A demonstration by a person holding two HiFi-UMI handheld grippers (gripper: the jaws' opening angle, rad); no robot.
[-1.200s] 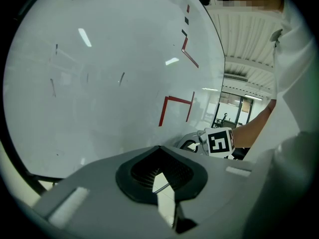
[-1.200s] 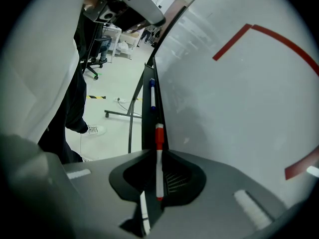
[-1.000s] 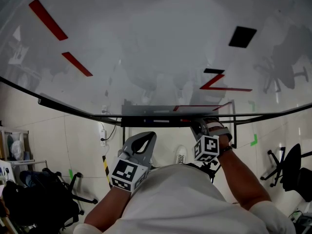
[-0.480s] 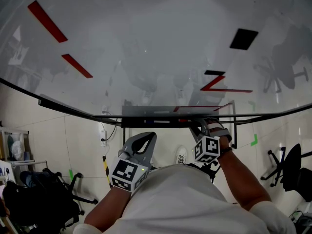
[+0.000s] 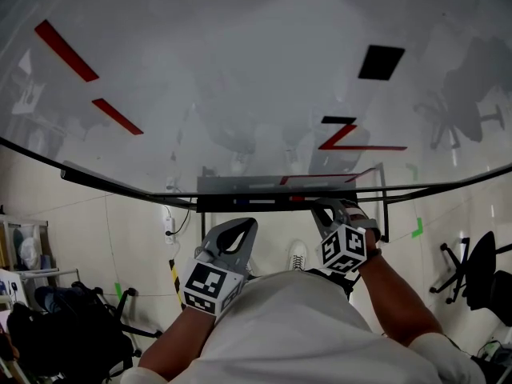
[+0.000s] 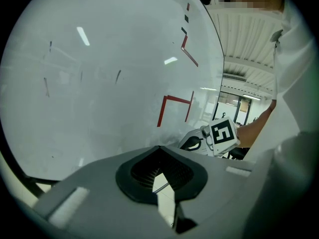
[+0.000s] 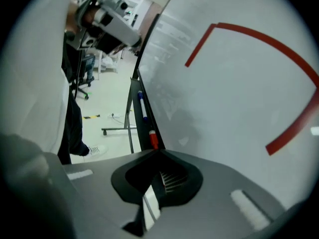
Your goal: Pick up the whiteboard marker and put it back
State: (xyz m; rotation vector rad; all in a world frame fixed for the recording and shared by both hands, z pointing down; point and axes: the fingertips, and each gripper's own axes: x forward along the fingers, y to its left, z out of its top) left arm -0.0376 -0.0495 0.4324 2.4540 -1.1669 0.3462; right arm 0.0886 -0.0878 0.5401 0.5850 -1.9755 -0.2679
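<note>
A red-capped whiteboard marker lies in the tray under the whiteboard, just past the tip of my right gripper. A blue-capped marker lies farther along the same tray. In the head view the red marker shows in the tray, with the right gripper just to its right, jaws together and empty. My left gripper hangs below the tray, shut on nothing. Its own view has the jaw tip pointing at the whiteboard.
The whiteboard carries red strokes and a black square. Its stand legs reach the tiled floor. An office chair stands at the right, and a dark chair with bags at the lower left. A person's shoe is below.
The right gripper has drawn back slightly from the tray toward me. The head view has shifted a little. The left gripper has not moved.
</note>
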